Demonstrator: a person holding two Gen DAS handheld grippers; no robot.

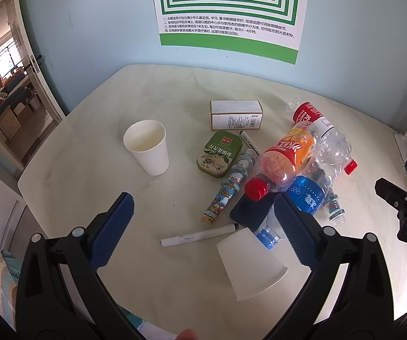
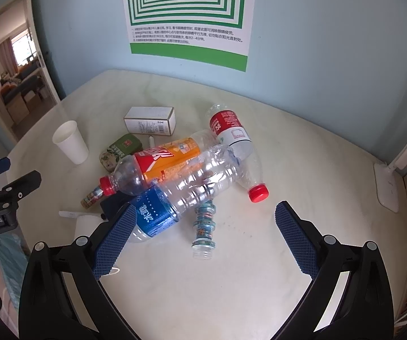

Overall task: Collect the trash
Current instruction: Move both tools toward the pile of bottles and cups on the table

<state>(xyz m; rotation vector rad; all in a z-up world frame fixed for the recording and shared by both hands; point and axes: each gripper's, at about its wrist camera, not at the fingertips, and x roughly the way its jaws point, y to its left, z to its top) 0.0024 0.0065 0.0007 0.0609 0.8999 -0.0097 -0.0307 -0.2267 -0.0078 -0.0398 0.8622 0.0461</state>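
- Plastic bottles lie piled mid-counter: orange-label bottle w/ red cap, blue-label bottle across it, red-label bottle behind; all look empty to us.
- Upright paper cup stands apart on the left, seems empty; a second paper cup lies tipped, mouth toward the cam.
- Left gripper fingers spread wide, holding nothing; it hovers over the white pen, w/ the tipped cup near its right finger.
- Right gripper also wide open, empty, above a small crushed bottle w/o cap.
- Left view alone shows us the tipped cup fully, the pen, a dark blue flat item under the bottles, and a slim cartoon-print bottle. Right view shows a white device at the counter's right edge.
- Green tin, white carton and a marker sit behind the pile.
- Bottle pile blocks much of the tin in the right view.
- Green-striped poster on the blue wall.
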